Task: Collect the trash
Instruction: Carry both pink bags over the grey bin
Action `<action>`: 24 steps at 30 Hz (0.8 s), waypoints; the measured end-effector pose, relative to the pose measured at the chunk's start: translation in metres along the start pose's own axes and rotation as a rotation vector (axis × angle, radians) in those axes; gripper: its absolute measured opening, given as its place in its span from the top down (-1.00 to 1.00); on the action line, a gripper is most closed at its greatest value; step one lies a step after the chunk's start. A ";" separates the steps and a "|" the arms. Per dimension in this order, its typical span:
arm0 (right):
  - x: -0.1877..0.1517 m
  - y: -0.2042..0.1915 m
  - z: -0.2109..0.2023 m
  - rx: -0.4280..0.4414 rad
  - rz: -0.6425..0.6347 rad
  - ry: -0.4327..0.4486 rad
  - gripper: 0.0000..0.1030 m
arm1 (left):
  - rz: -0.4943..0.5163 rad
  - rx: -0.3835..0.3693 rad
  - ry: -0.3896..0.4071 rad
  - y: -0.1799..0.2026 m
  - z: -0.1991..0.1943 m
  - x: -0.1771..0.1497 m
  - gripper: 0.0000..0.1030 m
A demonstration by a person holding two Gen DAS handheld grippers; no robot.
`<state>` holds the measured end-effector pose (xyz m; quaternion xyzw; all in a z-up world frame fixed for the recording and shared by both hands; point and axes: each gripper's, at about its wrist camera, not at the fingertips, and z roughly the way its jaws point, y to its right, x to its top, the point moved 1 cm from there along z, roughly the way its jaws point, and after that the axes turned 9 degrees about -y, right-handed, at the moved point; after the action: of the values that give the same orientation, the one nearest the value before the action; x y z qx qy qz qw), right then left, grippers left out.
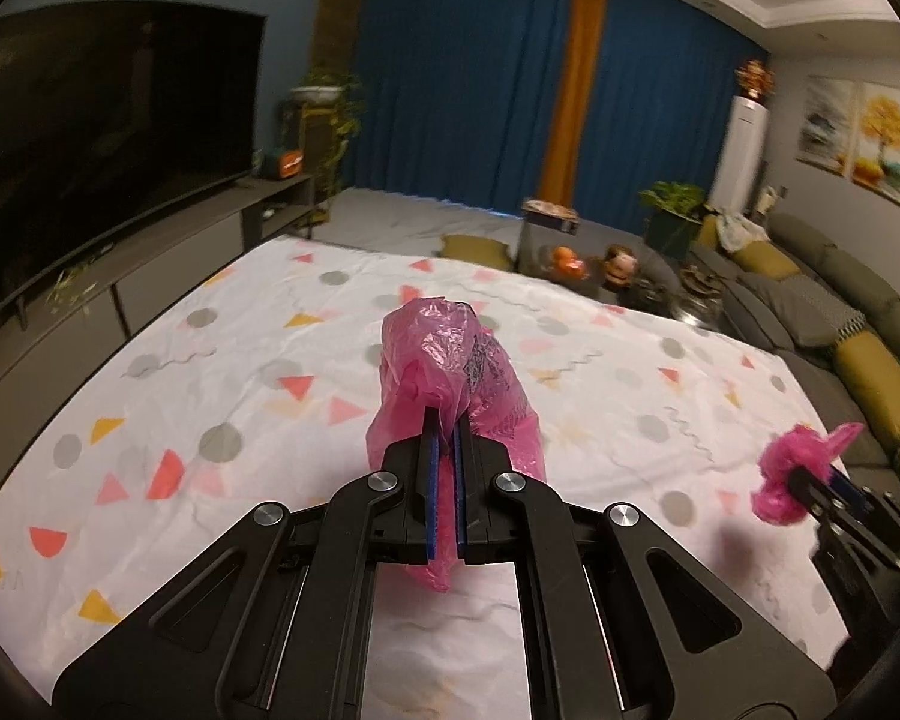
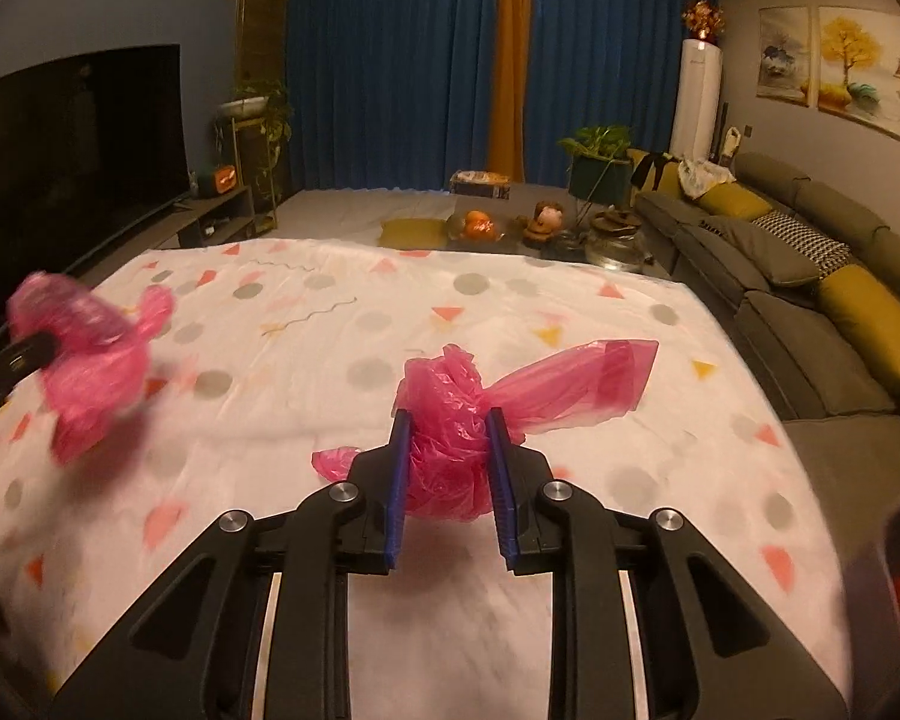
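Note:
My left gripper point(image 1: 445, 420) is shut on a crumpled pink plastic bag point(image 1: 450, 360) and holds it above the white patterned sheet point(image 1: 210, 372). Part of the bag hangs down between the fingers. My right gripper point(image 2: 448, 420) is shut on a second pink plastic bag point(image 2: 450, 450), whose loose end point(image 2: 588, 378) sticks out to the right. The right gripper and its bag point(image 1: 792, 474) show at the right edge of the left wrist view. The left gripper's bag point(image 2: 90, 354) shows blurred at the left of the right wrist view.
The sheet covers a wide flat surface. A TV point(image 1: 90, 150) on a low cabinet point(image 1: 150, 276) stands at the left. A grey sofa point(image 2: 810, 300) with yellow cushions runs along the right. A coffee table point(image 2: 540, 234) with fruit and ornaments sits beyond, before blue curtains point(image 2: 402, 60).

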<state>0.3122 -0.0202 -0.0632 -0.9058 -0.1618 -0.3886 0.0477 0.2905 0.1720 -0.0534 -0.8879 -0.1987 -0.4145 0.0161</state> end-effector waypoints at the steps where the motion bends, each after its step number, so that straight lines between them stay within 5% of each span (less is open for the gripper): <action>1: -0.007 0.005 -0.013 -0.003 -0.004 0.012 0.52 | 0.010 -0.006 0.001 0.004 -0.002 -0.002 0.94; 11: -0.062 0.036 -0.109 -0.035 -0.010 0.096 0.52 | 0.154 -0.164 0.022 0.076 -0.064 -0.037 0.94; 24: -0.104 0.093 -0.182 -0.075 0.102 0.155 0.52 | 0.313 -0.332 0.063 0.163 -0.147 -0.075 0.94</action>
<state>0.1503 -0.1727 -0.0076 -0.8813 -0.0966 -0.4604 0.0460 0.1999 -0.0323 0.0093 -0.8849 0.0131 -0.4617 -0.0600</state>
